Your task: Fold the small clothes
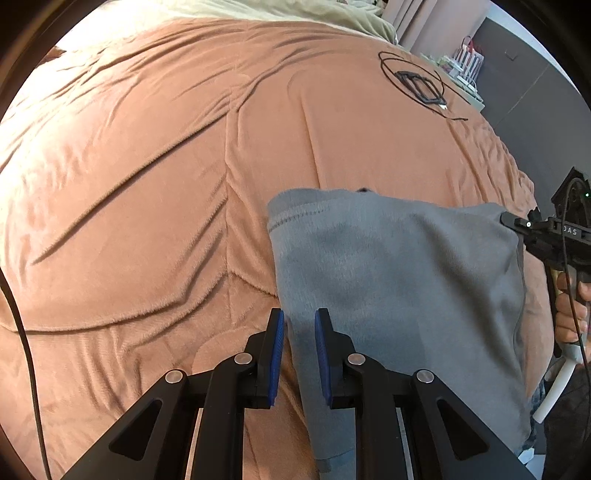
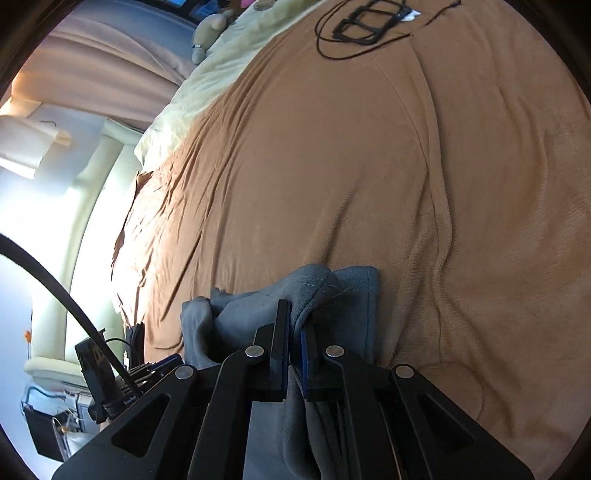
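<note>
A small grey fleece garment (image 1: 399, 280) lies on the brown bedspread (image 1: 147, 184). My left gripper (image 1: 299, 323) is open, its blue pads either side of the garment's left edge without pinching it. My right gripper (image 2: 297, 325) is shut on a bunched corner of the grey garment (image 2: 314, 291). The right gripper also shows in the left wrist view (image 1: 517, 223) at the garment's far right corner, held by a hand (image 1: 572, 314). The left gripper shows at the lower left of the right wrist view (image 2: 162, 363).
A black frame with a looped black cord (image 1: 417, 86) lies far back on the bedspread, also in the right wrist view (image 2: 369, 22). A pale green blanket (image 1: 295, 11) lies at the bed's far end. A cable (image 1: 26, 350) hangs at left.
</note>
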{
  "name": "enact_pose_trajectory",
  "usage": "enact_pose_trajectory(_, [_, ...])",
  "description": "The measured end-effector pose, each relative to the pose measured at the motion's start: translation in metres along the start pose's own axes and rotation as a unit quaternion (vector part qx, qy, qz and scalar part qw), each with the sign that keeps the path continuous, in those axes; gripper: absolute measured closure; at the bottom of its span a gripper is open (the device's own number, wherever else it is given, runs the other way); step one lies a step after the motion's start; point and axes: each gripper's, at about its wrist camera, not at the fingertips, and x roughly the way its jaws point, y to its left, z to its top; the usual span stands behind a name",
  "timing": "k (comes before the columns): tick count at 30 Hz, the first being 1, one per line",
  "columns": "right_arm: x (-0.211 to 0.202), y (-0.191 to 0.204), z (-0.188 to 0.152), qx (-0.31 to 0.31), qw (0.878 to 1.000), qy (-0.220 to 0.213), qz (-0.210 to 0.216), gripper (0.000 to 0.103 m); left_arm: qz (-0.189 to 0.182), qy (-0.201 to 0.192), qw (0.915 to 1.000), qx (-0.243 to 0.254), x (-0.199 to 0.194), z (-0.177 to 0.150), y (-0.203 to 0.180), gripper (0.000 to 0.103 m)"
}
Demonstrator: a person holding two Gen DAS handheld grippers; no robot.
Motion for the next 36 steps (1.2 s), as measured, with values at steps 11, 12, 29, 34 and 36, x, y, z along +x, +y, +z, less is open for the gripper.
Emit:
enact_pose_trajectory(11, [0.013, -0.015, 0.016, 0.031, 0.999, 0.009, 0.007, 0.075, -0.005, -0.001, 1.0, 0.003, 0.004, 0.009, -0.005, 0.084])
enact_pose_trajectory(12, [0.013, -0.013, 0.017, 0.03, 0.999, 0.008, -0.008, 0.075, -0.005, -0.001, 1.0, 0.003, 0.005, 0.01, -0.005, 0.084])
enact_pose_trajectory(29, [-0.02, 0.024, 0.003, -0.092, 0.975, -0.094, -0.178, 0.101, 0.004, -0.012, 0.9999, 0.007, 0.002, 0.017, -0.011, 0.084])
enact_pose_trajectory(34, [-0.03, 0.031, -0.013, -0.091, 0.986, -0.065, -0.12, 0.098, 0.01, -0.016, 0.9998, 0.006, 0.002, 0.021, -0.009, 0.084])
enact_pose_trajectory(36, [-0.03, 0.031, -0.018, -0.097, 0.987, -0.052, -0.115, 0.092, 0.01, -0.017, 0.9998, 0.001, 0.003, 0.023, -0.007, 0.084])
